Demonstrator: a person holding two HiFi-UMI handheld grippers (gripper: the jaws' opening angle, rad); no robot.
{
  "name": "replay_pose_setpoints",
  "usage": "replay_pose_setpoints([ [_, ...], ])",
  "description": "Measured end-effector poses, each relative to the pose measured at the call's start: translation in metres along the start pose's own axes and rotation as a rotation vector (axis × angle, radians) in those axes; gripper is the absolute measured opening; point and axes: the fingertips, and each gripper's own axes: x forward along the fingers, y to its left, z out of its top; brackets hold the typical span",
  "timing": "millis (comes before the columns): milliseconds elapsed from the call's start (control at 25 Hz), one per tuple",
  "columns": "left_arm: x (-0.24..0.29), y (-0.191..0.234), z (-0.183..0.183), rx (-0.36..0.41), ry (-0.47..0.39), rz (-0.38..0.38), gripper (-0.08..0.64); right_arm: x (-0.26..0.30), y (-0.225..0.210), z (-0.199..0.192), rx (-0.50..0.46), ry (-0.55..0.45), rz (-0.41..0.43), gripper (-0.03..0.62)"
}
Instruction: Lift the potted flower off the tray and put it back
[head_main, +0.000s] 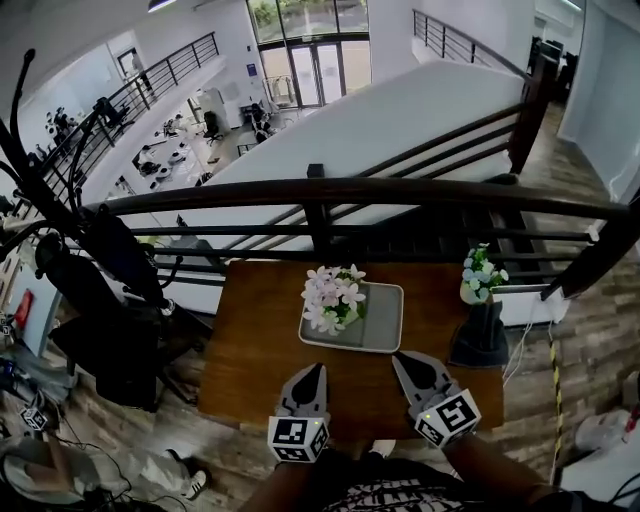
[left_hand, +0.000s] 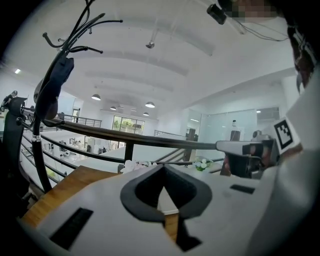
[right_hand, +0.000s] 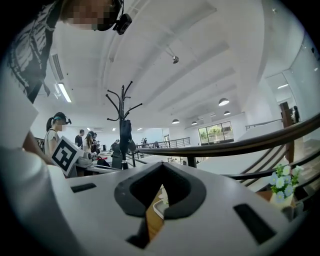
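The potted flower (head_main: 333, 297), white and pale pink blooms, stands on the left part of a grey tray (head_main: 385, 322) on the wooden table (head_main: 250, 340). Both grippers hover over the table's near edge, short of the tray and touching nothing. My left gripper (head_main: 313, 370) is shut and empty, pointing at the tray's near left corner. My right gripper (head_main: 402, 358) is shut and empty, by the tray's near right corner. In the left gripper view the blooms (left_hand: 134, 165) peek over the closed jaws. In the right gripper view a strip of the tray (right_hand: 157, 207) shows between the jaws.
A second small bunch of white and blue flowers (head_main: 482, 272) in a dark vase (head_main: 481, 335) stands at the table's right edge. A dark railing (head_main: 330, 190) runs behind the table, with a drop beyond. A coat stand (head_main: 60, 215) with dark garments is at the left. Cables lie on the floor.
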Motion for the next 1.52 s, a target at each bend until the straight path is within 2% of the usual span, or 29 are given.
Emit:
replay_pose_setpoints([
  [280, 0.014, 0.022, -0.028, -0.028, 0.052, 0.015, 0.006, 0.020, -0.008, -0.019, 0.023, 0.043, 0.010, -0.011],
  [400, 0.029, 0.036, -0.043, -0.024, 0.074, -0.005, 0.006, 0.028, -0.018, -0.027, 0.035, 0.063, -0.029, -0.011],
  [640, 0.060, 0.069, -0.060, 0.039, 0.104, -0.067, 0.008, 0.042, -0.031, -0.022, 0.028, 0.083, -0.109, -0.011],
  [720, 0.069, 0.083, -0.064, 0.049, 0.091, -0.076, 0.008, 0.045, -0.031, -0.024, 0.029, 0.099, -0.132, -0.011],
  [760, 0.074, 0.090, -0.070, 0.053, 0.085, -0.081, 0.022, 0.046, -0.031, -0.027, 0.029, 0.107, -0.143, -0.011],
  [840, 0.084, 0.103, -0.085, 0.068, 0.097, -0.094, 0.105, 0.048, -0.029, -0.032, 0.027, 0.126, -0.159, -0.011],
  [1040, 0.119, 0.117, -0.118, 0.139, 0.162, -0.137, 0.206, 0.051, -0.035, -0.038, 0.013, 0.152, -0.199, -0.011],
  [1160, 0.144, 0.126, -0.132, 0.149, 0.190, -0.146, 0.266, 0.052, -0.036, -0.036, -0.003, 0.167, -0.214, -0.011],
  [1360, 0.178, 0.131, -0.134, 0.193, 0.199, -0.207, 0.307, 0.056, -0.032, -0.032, -0.024, 0.208, -0.222, -0.011],
  [1520, 0.204, 0.126, -0.153, 0.245, 0.222, -0.283, 0.333, 0.052, -0.041, -0.042, -0.018, 0.225, -0.267, -0.011],
])
